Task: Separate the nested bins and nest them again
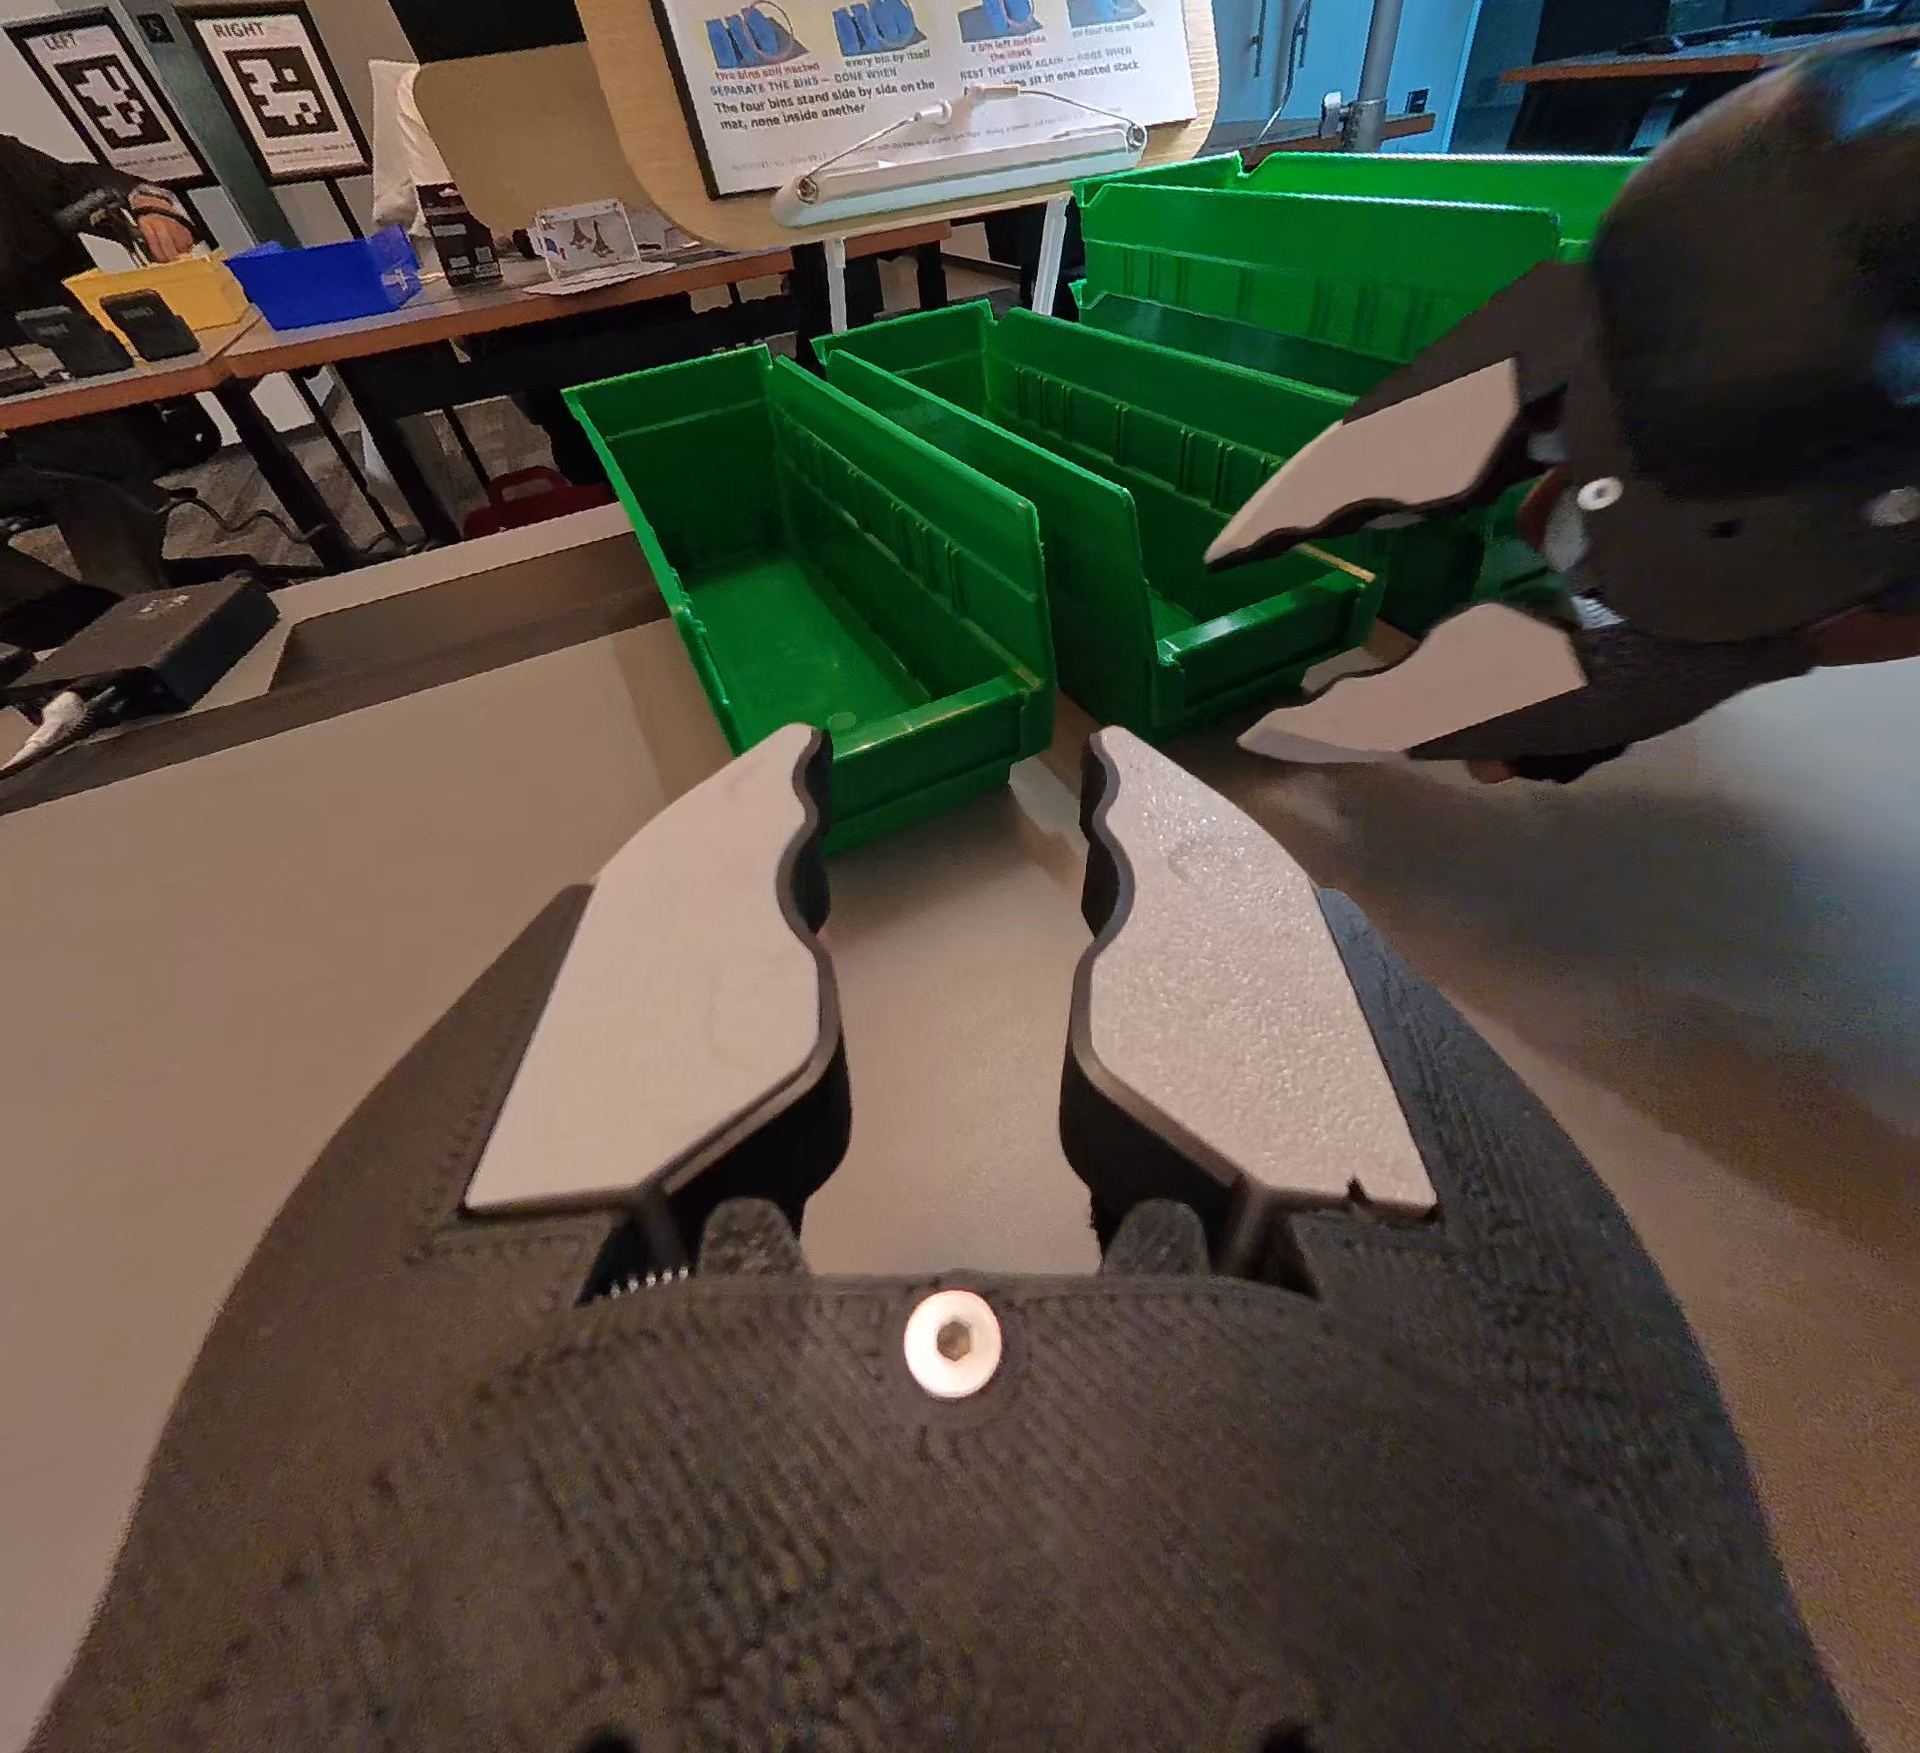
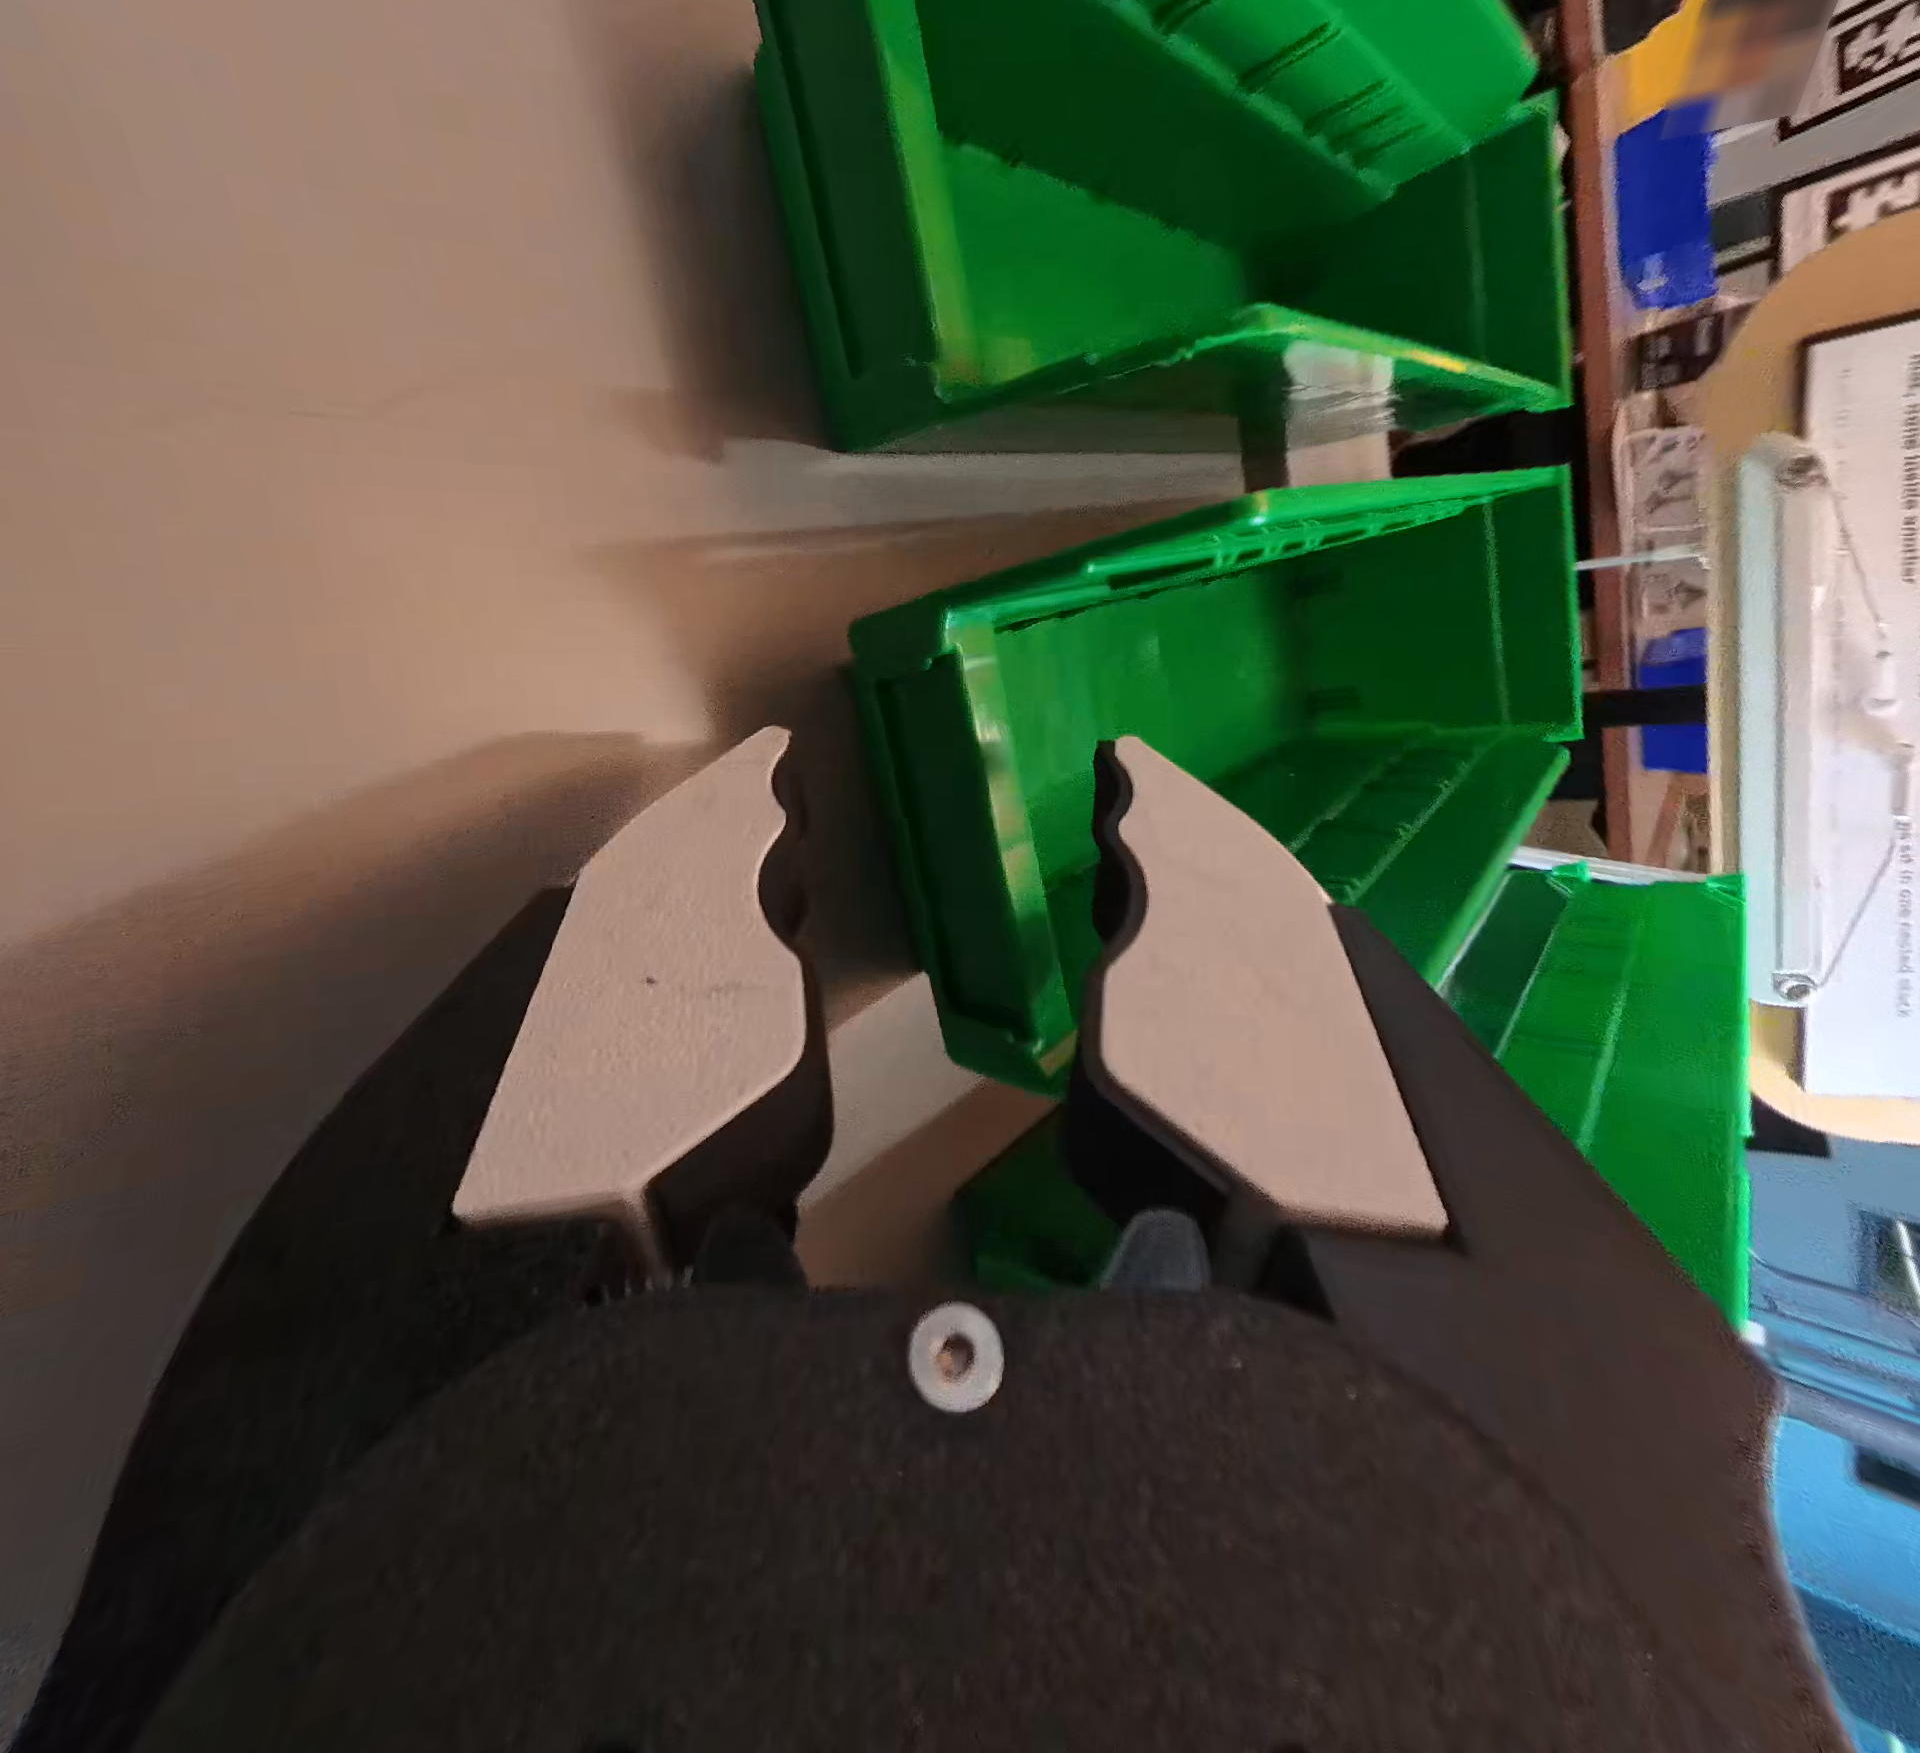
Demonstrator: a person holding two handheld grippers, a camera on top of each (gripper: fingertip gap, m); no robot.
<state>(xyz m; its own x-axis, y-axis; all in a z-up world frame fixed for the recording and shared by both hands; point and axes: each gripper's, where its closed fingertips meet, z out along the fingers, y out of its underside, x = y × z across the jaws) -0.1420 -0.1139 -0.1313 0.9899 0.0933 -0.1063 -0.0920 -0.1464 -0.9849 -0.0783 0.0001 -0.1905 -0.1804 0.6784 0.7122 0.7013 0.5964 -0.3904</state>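
Left wrist view has the left gripper (image 1: 956,794) spread empty over the table (image 1: 312,924) before separate green bins (image 1: 831,581), while right wrist view has the right gripper (image 2: 940,794), rolled sideways, spread around a bin's (image 2: 1247,716) front wall.

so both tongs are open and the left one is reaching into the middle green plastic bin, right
Not quite: the right tongs are the ones at the middle green plastic bin, one finger above its front wall. The left tongs hover open over the grey table, short of the bins. The left wrist view shows this.

Narrow gap (image 1: 1049,664) separates two green bins (image 1: 831,560); mat (image 1: 312,924) leftward open.
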